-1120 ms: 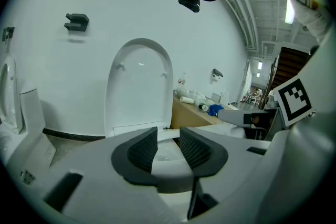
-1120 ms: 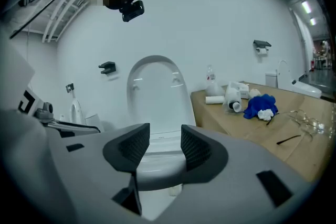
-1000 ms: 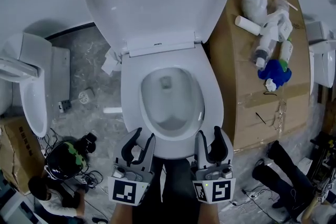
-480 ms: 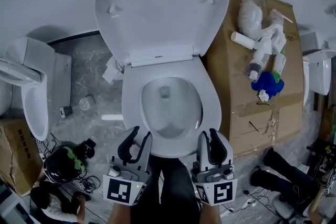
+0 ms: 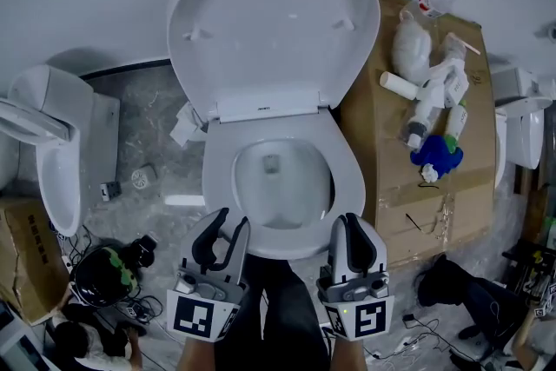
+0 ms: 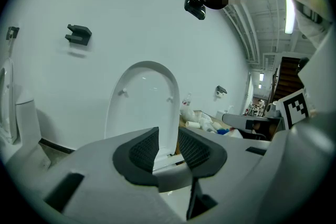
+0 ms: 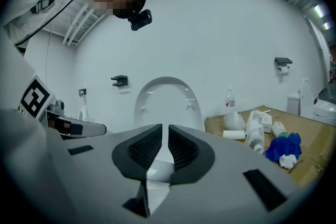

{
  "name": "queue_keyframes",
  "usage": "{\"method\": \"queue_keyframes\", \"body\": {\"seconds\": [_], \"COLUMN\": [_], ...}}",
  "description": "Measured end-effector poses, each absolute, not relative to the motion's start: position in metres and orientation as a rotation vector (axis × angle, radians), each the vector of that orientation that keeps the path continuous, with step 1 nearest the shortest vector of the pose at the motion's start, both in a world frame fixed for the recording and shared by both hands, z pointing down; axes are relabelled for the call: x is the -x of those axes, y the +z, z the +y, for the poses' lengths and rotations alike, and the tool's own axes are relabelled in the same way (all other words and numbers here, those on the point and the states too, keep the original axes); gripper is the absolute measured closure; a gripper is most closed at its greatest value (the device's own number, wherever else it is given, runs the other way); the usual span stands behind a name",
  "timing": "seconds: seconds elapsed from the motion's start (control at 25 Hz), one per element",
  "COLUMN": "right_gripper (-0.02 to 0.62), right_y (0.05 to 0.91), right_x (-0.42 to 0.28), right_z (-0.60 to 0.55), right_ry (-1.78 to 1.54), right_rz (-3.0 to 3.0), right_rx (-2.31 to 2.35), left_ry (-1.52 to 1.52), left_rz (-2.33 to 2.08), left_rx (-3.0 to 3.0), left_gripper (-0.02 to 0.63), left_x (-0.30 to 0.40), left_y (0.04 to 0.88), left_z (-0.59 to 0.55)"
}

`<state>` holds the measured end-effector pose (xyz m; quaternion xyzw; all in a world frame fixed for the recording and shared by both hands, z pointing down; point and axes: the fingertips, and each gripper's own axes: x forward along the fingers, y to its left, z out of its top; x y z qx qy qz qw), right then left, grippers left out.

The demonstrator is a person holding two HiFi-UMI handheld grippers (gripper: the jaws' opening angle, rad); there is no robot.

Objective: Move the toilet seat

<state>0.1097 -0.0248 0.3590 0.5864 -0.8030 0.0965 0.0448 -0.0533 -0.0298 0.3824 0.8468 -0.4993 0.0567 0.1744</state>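
Observation:
The white toilet seat lies down on the bowl. Its lid stands raised against the wall and also shows as the lid and the lid in the two gripper views. My left gripper hovers over the seat's front left edge, open by a narrow gap with nothing in it; it appears again as the left gripper. My right gripper hangs over the front right edge. Its jaws have just been closing on nothing, and in the right gripper view only a thin slit is left in the right gripper.
A cardboard sheet right of the toilet carries bottles, a plastic bag and a blue cloth. A second toilet stands at the left, with a cardboard box and a dark bag with cables below it.
The right gripper's jaws have drawn together from clearly apart to almost touching. Both grippers have risen a little at the seat's front edge. The left jaws look the same.

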Motion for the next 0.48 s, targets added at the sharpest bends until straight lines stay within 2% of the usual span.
{"method": "queue_keyframes", "body": {"seconds": [0.36,0.48], "right_gripper": [0.574,0.581], "right_y": [0.339,0.335], "right_x": [-0.107,-0.106], "right_z": [-0.053,-0.061], "right_ry": [0.221,0.205], "right_rz": [-2.476,-2.477], "right_rx": [-1.795,-1.792], "left_ry": [0.11,0.106], "left_rz": [-1.426,-1.434], "left_rx": [-2.424,-2.442], "left_gripper": [0.486,0.508], "left_x": [0.059,0.058], "left_y": [0.363,0.357], "left_z": [-0.055,-0.061]}}
